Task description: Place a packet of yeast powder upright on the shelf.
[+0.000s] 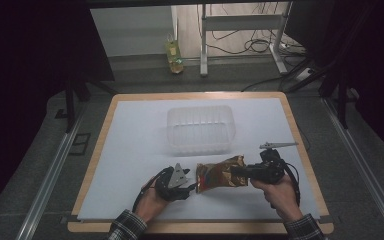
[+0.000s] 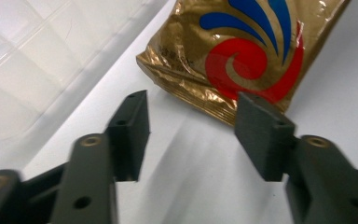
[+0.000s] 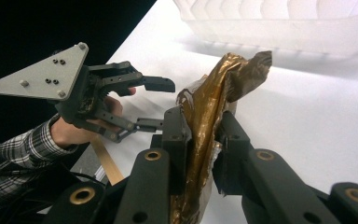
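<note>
Crinkled gold foil snack bag (image 1: 219, 174) with a red and blue swirl print lies on the white sheet (image 1: 130, 150) covering the wooden bench (image 1: 98, 150), near the front edge and between the two grippers. The right gripper (image 1: 240, 172) is clenched on the bag's right end; in the right gripper view its black jaws pinch the foil (image 3: 204, 135) between them, the bag's edge rising crumpled above the pads. The left gripper (image 1: 189, 186), held in the person's left hand (image 1: 150, 200), stands released, its jaws spread wide apart just beside the bag's left end without touching it; in the left gripper view the bag's sealed edge (image 2: 205, 93) sits just beyond the two fingertips (image 2: 133, 128). A clear ribbed plastic tub (image 1: 201, 129) sits behind the bag, toward the middle of the sheet, apart from both grippers. A plaid sleeve (image 1: 125, 227) covers the left forearm.
</note>
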Demonstrator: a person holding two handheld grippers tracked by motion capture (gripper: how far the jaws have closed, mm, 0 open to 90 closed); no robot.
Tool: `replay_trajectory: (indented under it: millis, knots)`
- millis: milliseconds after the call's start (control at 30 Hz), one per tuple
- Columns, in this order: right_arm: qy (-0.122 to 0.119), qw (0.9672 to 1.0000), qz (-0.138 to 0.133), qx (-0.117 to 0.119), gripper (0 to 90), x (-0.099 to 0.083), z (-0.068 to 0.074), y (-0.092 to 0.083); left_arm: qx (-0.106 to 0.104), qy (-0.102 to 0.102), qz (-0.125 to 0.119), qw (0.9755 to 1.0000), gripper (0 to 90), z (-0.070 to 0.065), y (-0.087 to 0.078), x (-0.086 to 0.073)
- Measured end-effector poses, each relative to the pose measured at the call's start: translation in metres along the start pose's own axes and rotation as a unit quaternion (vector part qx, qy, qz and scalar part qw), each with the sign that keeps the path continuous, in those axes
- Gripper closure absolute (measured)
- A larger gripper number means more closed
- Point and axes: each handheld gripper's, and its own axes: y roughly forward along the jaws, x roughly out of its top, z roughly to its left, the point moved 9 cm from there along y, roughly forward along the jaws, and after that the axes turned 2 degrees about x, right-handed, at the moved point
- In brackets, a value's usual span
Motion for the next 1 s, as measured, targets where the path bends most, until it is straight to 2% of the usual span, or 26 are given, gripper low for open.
replay_trajectory:
  millis: [67, 100, 167, 267, 467, 700, 1000]
  knots:
    - [-0.003, 1.0000, -0.002, -0.003, 76.5, 0.003, 0.001, -0.001, -0.005, -0.004, -0.006, 1.0000, 33.0, -0.001, -0.001, 0.001]
    - [-0.003, 1.0000, -0.002, -0.003, 76.5, 0.003, 0.001, -0.001, -0.007, -0.006, -0.007, 0.9999, 33.0, -0.002, -0.002, 0.002]
    - [-0.007, 0.9999, -0.003, -0.007, 76.5, 0.007, 0.002, -0.002, -0.014, -0.011, -0.013, 0.9998, 26.6, -0.004, -0.004, 0.003]
    - [-0.009, 0.9999, -0.004, -0.010, 76.6, 0.009, 0.002, -0.003, -0.023, -0.015, -0.018, 0.9995, 23.3, -0.008, -0.008, 0.005]
    - [-0.012, 0.9997, -0.014, -0.013, 76.7, 0.019, 0.003, -0.006, -0.040, -0.029, -0.022, 0.9985, 10.4, -0.013, -0.014, 0.004]
    - [-0.019, 0.9994, -0.021, -0.019, 76.7, 0.031, 0.006, -0.010, -0.056, -0.045, -0.023, 0.9972, 5.8, -0.019, -0.023, 0.002]
    - [-0.017, 0.9993, -0.031, -0.013, 76.6, 0.045, 0.010, -0.014, -0.063, -0.048, -0.031, 0.9964, 2.8, -0.033, -0.035, 0.004]
